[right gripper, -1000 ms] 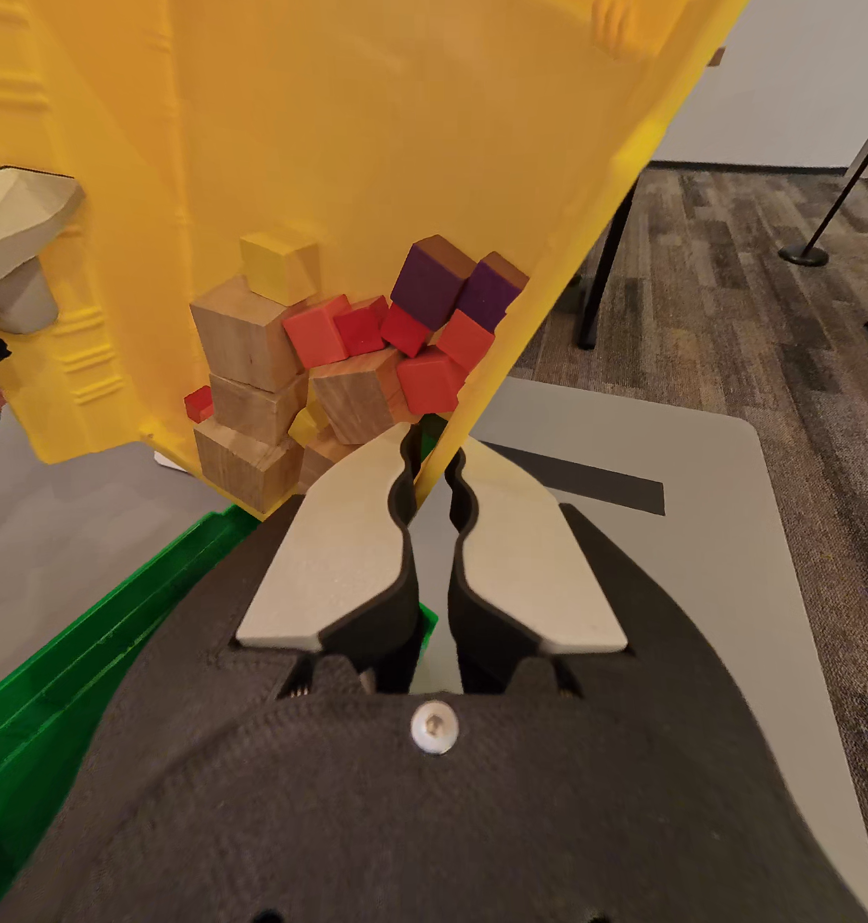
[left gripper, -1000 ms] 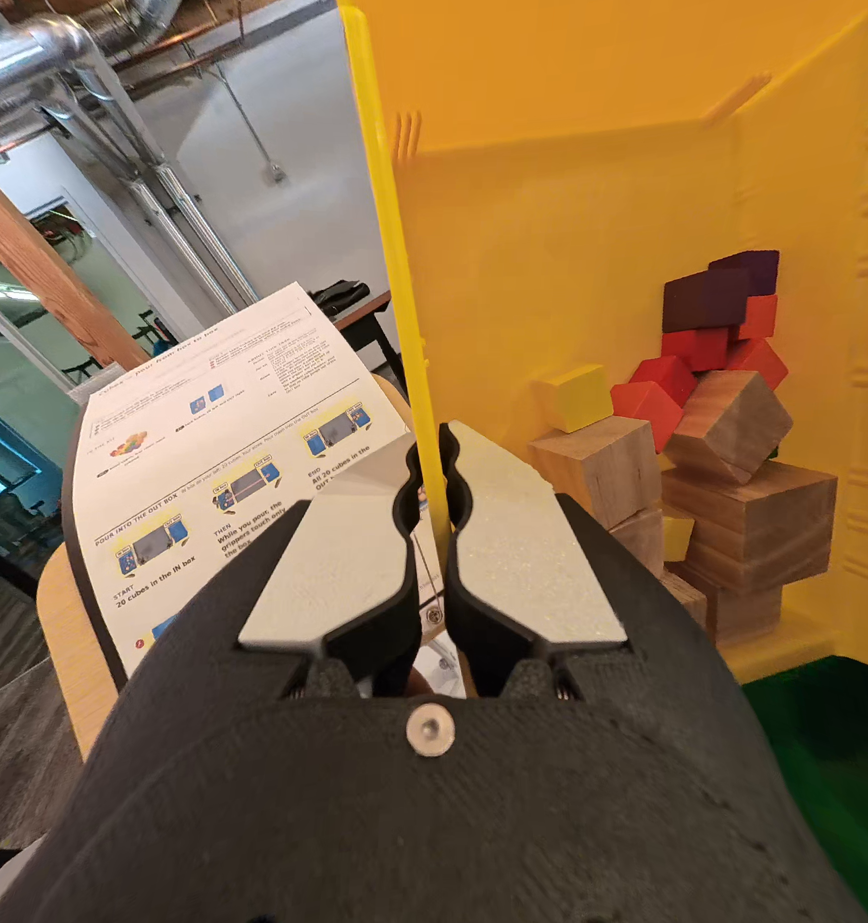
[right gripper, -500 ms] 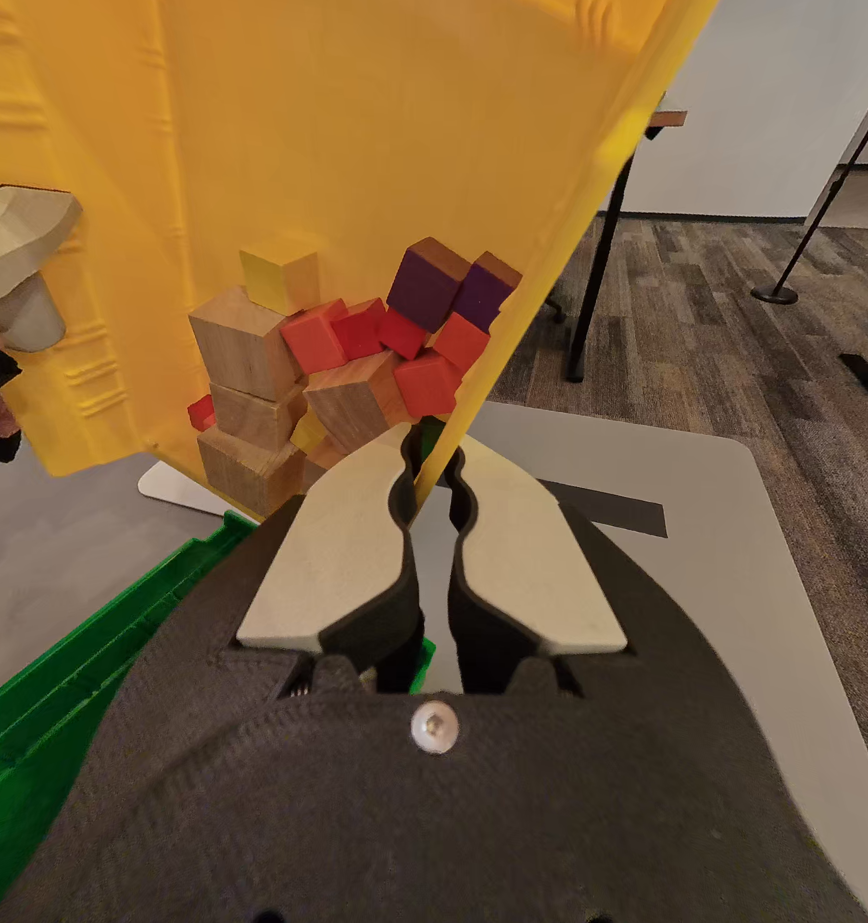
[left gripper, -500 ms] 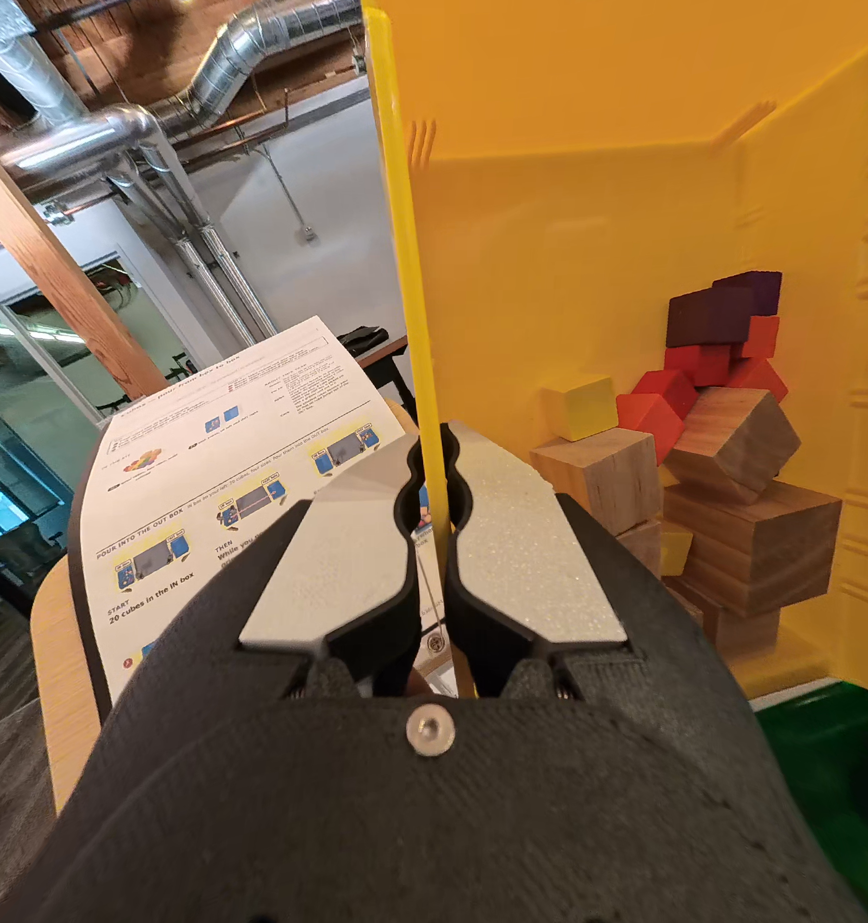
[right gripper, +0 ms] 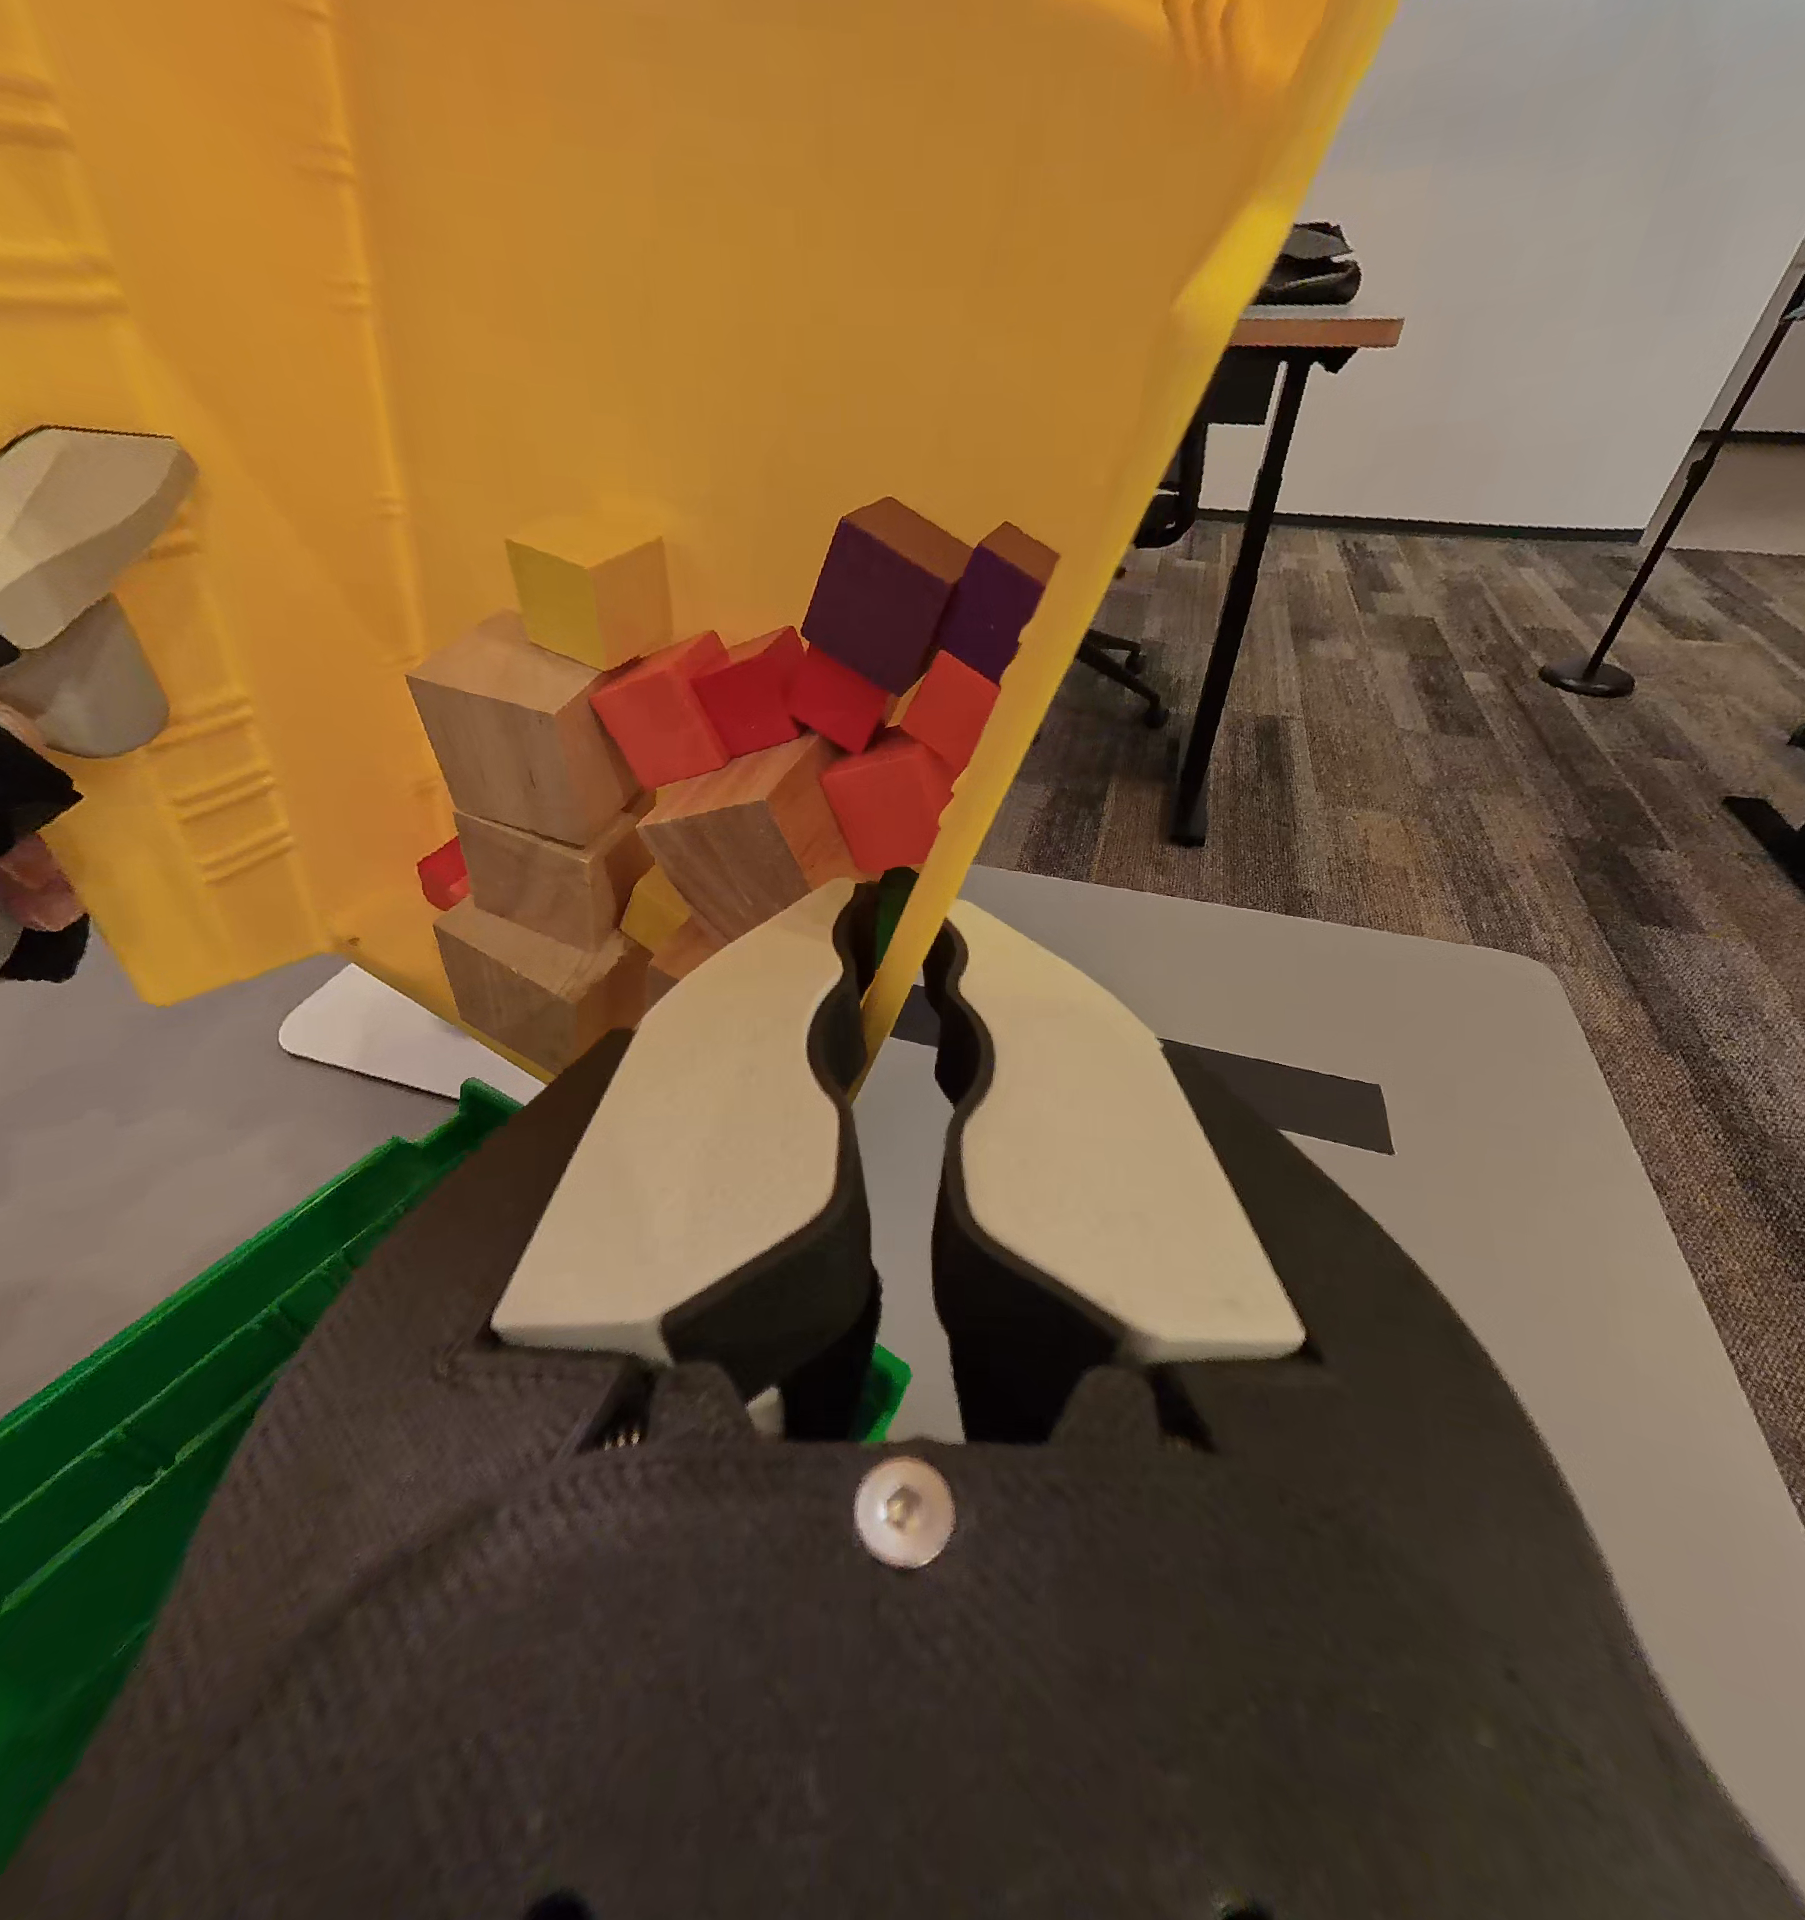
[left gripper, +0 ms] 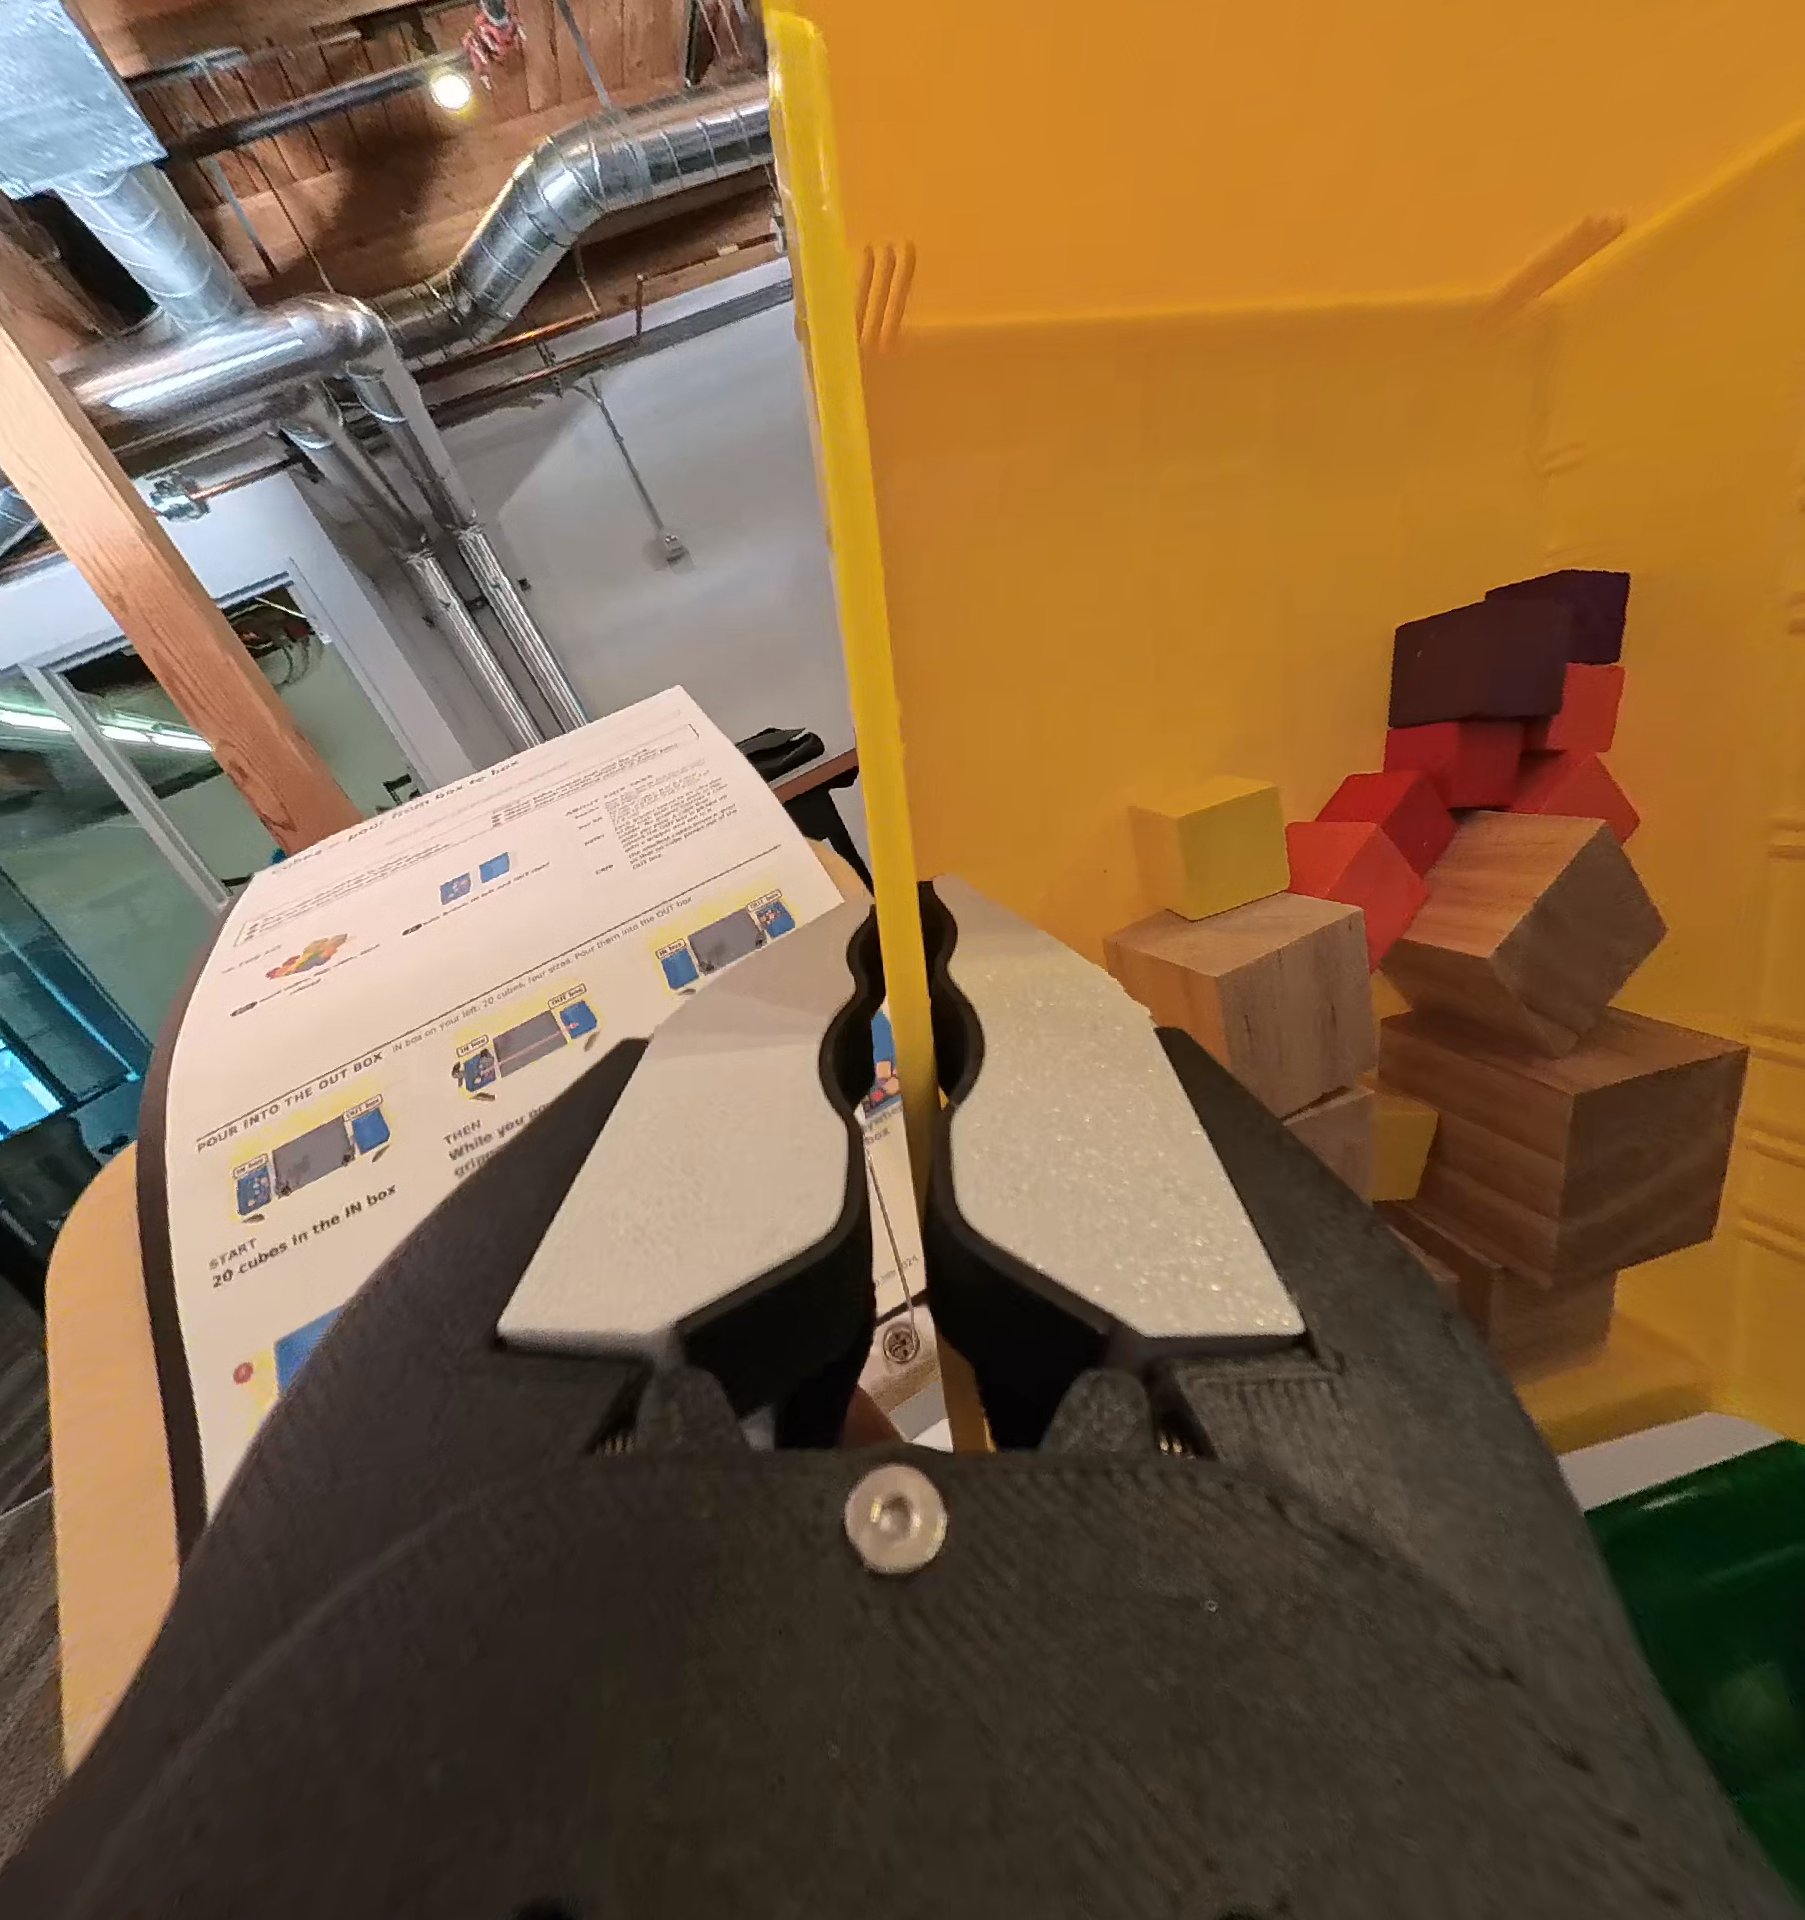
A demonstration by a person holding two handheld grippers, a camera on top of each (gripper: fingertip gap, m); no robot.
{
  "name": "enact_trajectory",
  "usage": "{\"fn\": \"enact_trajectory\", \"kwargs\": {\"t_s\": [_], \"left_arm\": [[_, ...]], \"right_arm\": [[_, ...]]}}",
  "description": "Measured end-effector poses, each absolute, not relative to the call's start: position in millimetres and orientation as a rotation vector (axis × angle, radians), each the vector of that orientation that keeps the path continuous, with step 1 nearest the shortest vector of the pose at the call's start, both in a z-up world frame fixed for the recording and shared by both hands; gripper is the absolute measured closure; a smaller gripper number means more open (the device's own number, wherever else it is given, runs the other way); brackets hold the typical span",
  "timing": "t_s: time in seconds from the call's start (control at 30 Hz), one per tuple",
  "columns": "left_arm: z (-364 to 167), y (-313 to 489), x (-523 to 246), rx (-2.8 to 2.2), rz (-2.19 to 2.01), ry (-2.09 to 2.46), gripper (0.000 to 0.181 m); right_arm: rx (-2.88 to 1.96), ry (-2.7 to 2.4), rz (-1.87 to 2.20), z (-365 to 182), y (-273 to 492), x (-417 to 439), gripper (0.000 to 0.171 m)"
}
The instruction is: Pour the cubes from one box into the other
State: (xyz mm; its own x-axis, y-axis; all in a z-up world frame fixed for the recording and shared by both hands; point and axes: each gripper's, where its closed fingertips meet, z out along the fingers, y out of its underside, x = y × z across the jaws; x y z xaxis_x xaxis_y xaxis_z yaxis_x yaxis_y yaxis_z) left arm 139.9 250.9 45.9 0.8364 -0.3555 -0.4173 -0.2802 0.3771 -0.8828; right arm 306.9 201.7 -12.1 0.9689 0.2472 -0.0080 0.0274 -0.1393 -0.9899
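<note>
A yellow box (left gripper: 1241, 468) is held up and tilted steeply above a green box (right gripper: 150, 1382). My left gripper (left gripper: 906, 904) is shut on the yellow box's left rim. My right gripper (right gripper: 890, 914) is shut on its right rim (right gripper: 1137, 520). Several cubes (right gripper: 732, 748), wooden, red, yellow and purple, are piled in the lowest corner of the yellow box; they also show in the left wrist view (left gripper: 1480, 935). The green box shows in the left wrist view at the lower right (left gripper: 1729, 1621). The left gripper's fingers (right gripper: 56, 520) show at the left of the right wrist view.
An instruction sheet (left gripper: 441, 987) stands on a board to the left. The boxes are over a grey table (right gripper: 1449, 1195) with a black tape strip (right gripper: 1272, 1101). Beyond it are a wood-pattern floor, another desk (right gripper: 1293, 332) and a stand base (right gripper: 1589, 681).
Both grippers have lifted and tipped the yellow box further; the views have swung upward, showing more ceiling and room. The pile of cubes has kept its shape in the corner.
</note>
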Motion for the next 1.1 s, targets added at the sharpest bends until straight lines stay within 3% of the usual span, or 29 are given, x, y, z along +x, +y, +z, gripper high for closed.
{"fn": "enact_trajectory", "kwargs": {"t_s": [1.1], "left_arm": [[32, 249, 121, -1.22, -0.063, 0.571, 0.177]], "right_arm": [[-1.653, -0.202, 0.227, -9, 193, 293, 0.165]]}}
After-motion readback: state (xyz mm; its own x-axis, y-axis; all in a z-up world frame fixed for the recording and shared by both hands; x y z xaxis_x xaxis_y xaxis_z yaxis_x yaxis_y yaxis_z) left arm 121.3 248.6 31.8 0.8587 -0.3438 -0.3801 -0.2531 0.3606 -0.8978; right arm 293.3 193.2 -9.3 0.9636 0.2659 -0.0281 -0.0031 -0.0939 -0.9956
